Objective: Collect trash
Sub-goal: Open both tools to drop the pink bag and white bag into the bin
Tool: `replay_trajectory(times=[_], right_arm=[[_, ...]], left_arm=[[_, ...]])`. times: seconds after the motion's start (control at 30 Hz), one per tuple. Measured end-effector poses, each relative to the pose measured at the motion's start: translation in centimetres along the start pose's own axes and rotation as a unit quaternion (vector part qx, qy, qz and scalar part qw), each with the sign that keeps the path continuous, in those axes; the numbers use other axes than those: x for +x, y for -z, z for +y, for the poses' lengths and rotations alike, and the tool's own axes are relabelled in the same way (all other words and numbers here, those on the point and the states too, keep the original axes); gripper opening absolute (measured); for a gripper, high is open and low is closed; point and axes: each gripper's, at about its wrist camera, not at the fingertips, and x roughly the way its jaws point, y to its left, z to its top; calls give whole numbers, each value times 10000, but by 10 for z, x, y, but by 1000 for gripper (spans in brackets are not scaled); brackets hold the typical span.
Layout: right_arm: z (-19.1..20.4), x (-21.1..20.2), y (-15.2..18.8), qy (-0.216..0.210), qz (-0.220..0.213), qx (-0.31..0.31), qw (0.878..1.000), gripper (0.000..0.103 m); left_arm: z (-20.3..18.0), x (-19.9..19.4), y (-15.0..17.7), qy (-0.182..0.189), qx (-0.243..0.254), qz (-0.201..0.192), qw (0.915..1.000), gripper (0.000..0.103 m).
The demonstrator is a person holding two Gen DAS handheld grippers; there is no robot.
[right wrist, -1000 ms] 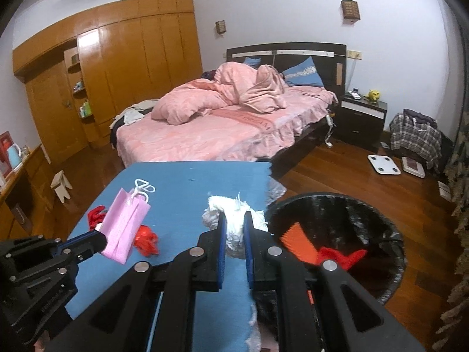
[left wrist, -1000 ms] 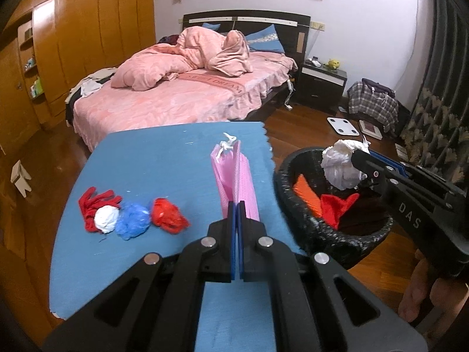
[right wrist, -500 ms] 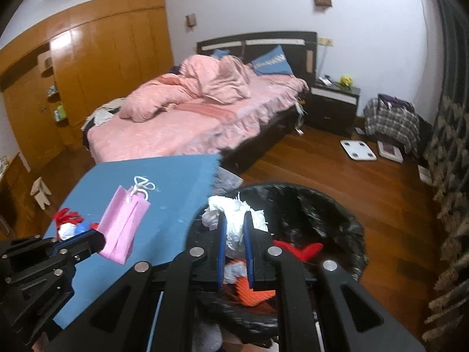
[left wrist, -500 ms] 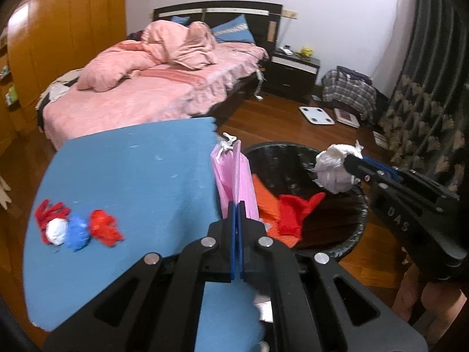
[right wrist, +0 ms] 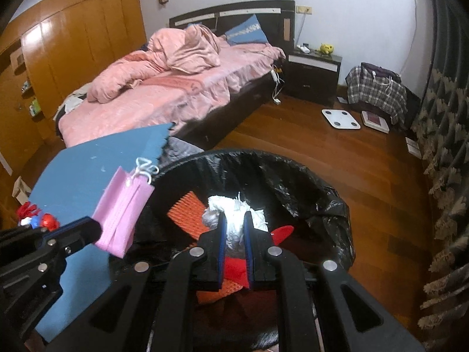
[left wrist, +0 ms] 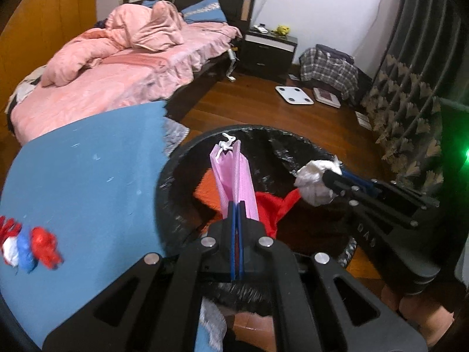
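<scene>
The trash bin [right wrist: 337, 205], lined with a black bag, serves as the landmark. Nearest, above its near rim, a pink face mask [left wrist: 234, 182] is clamped edge-on between the closed fingers of the left gripper [left wrist: 236, 205], its white ear loops standing at the top. Over the bin's mouth, slightly toward its right side, a crumpled white tissue wad [right wrist: 234, 220] is pinched between the blue-padded fingers of the right gripper [right wrist: 234, 226], which are held apart only by the wad's thickness. Inside the bin, an orange ridged piece [right wrist: 187, 214] and red scraps [left wrist: 272, 208] are already lying.

The step in hand is judged to be the drop. It is best done by parting each pair of fingers only while its load hangs inside the rim; the light mask may cling to a pad, so a wide opening is advised.

To the left of the bin, touching or just beside it, the blue table mat [left wrist: 88, 182] is seen, with red, white and blue crumpled scraps [left wrist: 29, 246] left near its far-left edge. Beyond the bin, open wooden floor [right wrist: 293, 135] is available, then the pink bed [right wrist: 164, 88] further back. On the bin's right, the patterned curtain [left wrist: 410, 111] stands near, so withdrawal is better made upward and leftward.
</scene>
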Motion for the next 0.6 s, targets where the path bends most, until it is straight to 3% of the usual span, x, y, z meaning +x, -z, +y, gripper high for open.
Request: replay_trajectory(times=[0.03,0.1,0.13,0.27,0.43,0.6], right_arm=[[-3,5,0,13,45,16,10000,14],[-9,17,2,17,194,106,9998,26],[-13,21,4,49,235,147,9996,31],[-24,26,18,130,386,298,9987,31],[-25,12,42,148,466,459,9977,32],[7,-22,54,-172,342,437,9983,35]], left_arm=[[-1,6,0,41,33,13,10000,7],[-4,21,1,16,174,70,9998,37],[-4,26,3,-25,218,77,9997,62],[8,33,17,-116,261,211,9994,62],[35,10,37,-291,128,256,9992,63],[78,-26,63,-551,-135,253,9981,68]])
